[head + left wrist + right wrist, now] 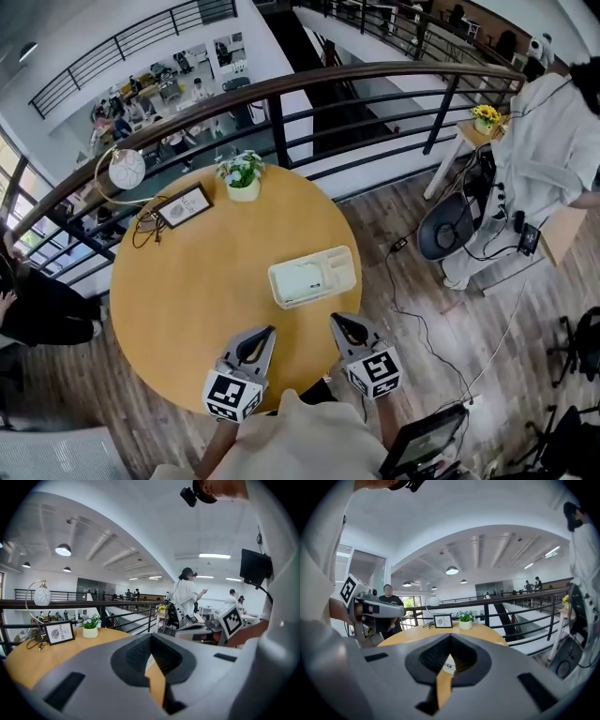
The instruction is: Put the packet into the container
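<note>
A white, compartmented container (312, 275) sits right of centre on the round wooden table (187, 291). A pale packet (302, 281) seems to lie in its larger left section, though its outline is hard to make out. Both grippers hover over the table's near edge, short of the container and pointing at it. My left gripper (269, 330) has its jaws together with nothing between them. My right gripper (335, 320) is likewise shut and empty. In the right gripper view a sliver of white container (449, 664) shows through the slit between the jaws.
A potted plant (243, 176), a framed picture (184, 205) and a globe lamp (125, 169) stand at the table's far side. A black railing (375, 80) curves behind it. A person in white (553, 141) stands at the right, near a chair (445, 230) and floor cables.
</note>
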### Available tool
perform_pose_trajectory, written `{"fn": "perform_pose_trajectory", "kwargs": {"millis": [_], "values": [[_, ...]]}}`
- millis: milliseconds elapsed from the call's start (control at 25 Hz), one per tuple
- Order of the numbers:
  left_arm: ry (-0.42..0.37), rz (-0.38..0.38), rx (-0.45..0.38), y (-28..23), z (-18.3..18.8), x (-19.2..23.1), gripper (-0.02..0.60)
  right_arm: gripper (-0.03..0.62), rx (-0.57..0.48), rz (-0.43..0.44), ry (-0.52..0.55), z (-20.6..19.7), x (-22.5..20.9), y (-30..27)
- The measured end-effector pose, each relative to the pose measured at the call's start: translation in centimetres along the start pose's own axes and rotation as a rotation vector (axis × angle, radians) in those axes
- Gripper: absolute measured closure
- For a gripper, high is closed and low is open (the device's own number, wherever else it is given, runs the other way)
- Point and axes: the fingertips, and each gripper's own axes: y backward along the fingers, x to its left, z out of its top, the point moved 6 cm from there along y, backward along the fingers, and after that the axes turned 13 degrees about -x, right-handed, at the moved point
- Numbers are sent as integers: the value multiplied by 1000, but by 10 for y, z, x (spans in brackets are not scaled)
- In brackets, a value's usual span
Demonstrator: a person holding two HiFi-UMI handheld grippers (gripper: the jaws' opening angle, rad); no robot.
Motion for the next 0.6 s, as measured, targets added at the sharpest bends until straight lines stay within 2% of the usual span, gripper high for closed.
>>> {"fn": "perform_pose_trajectory", "kwargs": {"millis": [200, 600], "values": [[-6, -27, -3, 31, -13, -12, 577, 589, -25, -35, 32, -1, 34, 18], [3, -100, -41, 128, -31, -13, 577, 589, -29, -148, 84, -9, 141, 50]]}}
